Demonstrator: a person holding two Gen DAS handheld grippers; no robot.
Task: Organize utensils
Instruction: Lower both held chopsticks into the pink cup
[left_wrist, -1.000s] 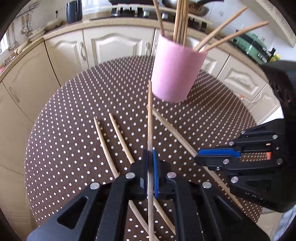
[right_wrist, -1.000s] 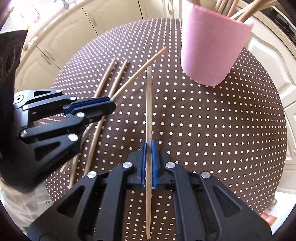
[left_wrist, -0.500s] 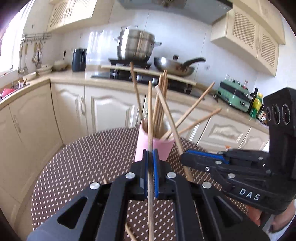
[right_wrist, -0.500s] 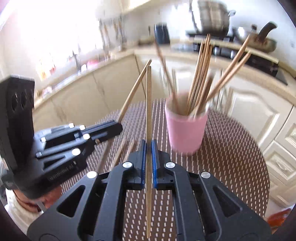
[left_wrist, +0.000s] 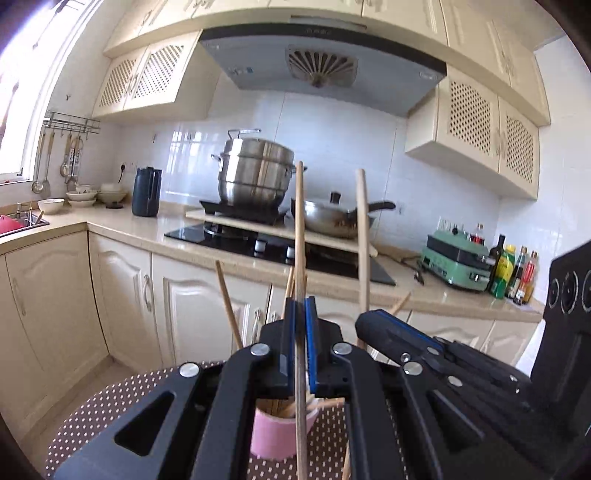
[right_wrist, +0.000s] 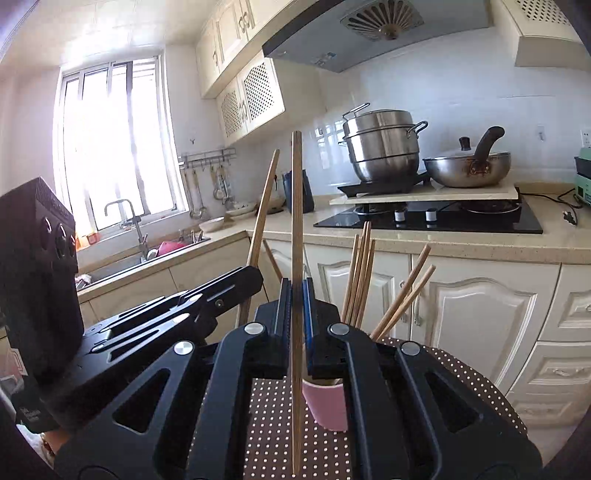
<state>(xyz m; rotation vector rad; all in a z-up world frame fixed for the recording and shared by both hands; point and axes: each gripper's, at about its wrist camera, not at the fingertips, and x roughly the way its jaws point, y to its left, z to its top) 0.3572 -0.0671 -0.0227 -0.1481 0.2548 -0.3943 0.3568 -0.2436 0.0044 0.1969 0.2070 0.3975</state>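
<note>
Both grippers raised, each pinching one chopstick above the pink cup

Now the pink cup (left_wrist: 275, 432) stands on the brown dotted tabletop (right_wrist: 454, 365), toward its far edge by the cream cabinets (right_wrist: 476, 314), and it already carries a loose bunch of wooden chopsticks (right_wrist: 360, 273) fanning out of its rim. In both wrist views the cup shows only partly, behind the gripper frames.

The left gripper (left_wrist: 301, 343) has its blue pads pressed together on a single chopstick (left_wrist: 299, 229), which runs nearly upright through the jaws, its upper end in front of the steel steamer pot (left_wrist: 255, 173) and its lower end reaching down across the cup. Just beside it, on its right, the right gripper (right_wrist: 295, 321) is likewise clamped on a second chopstick (right_wrist: 296, 206), held upright, its lower tip over the tabletop on the near side of the cup. Each gripper is visible in the other's view: the chopstick of the right one (left_wrist: 364, 240) rises in front of the wok (left_wrist: 332, 221), and that of the left one (right_wrist: 264, 210) leans a little against the window side.
</note>
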